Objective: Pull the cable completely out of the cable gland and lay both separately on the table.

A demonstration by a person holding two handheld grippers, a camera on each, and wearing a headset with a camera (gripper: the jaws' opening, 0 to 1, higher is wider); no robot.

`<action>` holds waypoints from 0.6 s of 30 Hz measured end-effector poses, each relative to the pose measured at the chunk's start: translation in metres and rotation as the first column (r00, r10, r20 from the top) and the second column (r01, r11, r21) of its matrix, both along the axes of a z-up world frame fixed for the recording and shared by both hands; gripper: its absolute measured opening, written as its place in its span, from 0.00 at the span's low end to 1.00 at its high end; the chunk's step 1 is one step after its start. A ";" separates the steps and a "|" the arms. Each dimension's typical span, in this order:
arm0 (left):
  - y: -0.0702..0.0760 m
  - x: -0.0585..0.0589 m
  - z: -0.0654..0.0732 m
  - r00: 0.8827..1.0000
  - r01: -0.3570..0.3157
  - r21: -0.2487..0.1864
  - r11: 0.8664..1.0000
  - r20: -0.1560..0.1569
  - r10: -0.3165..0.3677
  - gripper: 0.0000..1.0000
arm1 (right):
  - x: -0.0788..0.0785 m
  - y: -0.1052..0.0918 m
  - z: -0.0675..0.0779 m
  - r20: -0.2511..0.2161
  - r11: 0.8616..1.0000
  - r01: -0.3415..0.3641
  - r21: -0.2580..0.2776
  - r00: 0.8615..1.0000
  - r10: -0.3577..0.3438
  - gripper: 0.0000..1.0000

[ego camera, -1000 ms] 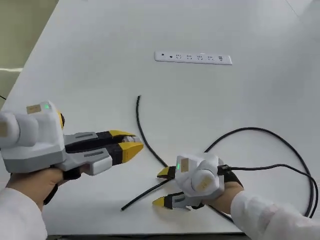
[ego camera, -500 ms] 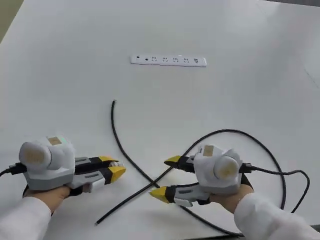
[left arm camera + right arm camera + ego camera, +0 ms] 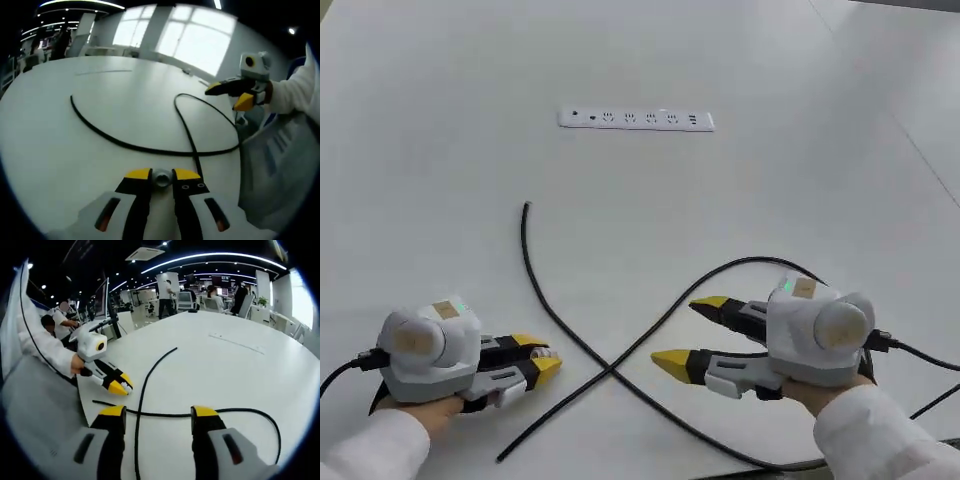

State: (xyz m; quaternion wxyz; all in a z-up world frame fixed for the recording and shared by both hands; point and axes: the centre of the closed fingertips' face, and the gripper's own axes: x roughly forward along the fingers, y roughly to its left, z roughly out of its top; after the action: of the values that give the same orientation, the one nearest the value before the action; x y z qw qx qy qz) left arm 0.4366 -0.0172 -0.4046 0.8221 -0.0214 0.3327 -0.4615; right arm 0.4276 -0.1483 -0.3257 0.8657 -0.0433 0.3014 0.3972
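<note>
Right gripper (image 3: 685, 330) has backed off the cable (image 3: 524, 250), left gripper (image 3: 548, 355) has lowered.

The white table (image 3: 440, 90) bears a black cable (image 3: 611, 367) crossing over itself and a white power strip (image 3: 636, 119).

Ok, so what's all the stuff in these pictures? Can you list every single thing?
table: one, white, under everything.
power strip: one, white, far side of the table.
cable: one, black, lying loose on the table, crossing itself between the grippers.
cable gland: one, grey, pinched between the left gripper's jaw tips.
people: several, at desks behind the table.
left gripper: one, grey, black and yellow, near left, shut on the gland.
right gripper: one, same colours, near right, open and holding nothing.
sleeves: two, white, at the near edge.
</note>
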 end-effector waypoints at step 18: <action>0.020 -0.011 0.065 0.998 -0.055 -0.038 0.998 0.041 0.056 0.54 | -0.008 -0.040 0.035 0.045 0.997 0.051 -0.056 0.998 -0.049 0.64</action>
State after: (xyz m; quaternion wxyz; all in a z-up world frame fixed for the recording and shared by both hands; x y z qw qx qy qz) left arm 0.4251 0.0032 -0.3392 0.8409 -0.0358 0.3061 -0.4449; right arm 0.4193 -0.1886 -0.2906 0.8801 -0.0692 0.2949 0.3657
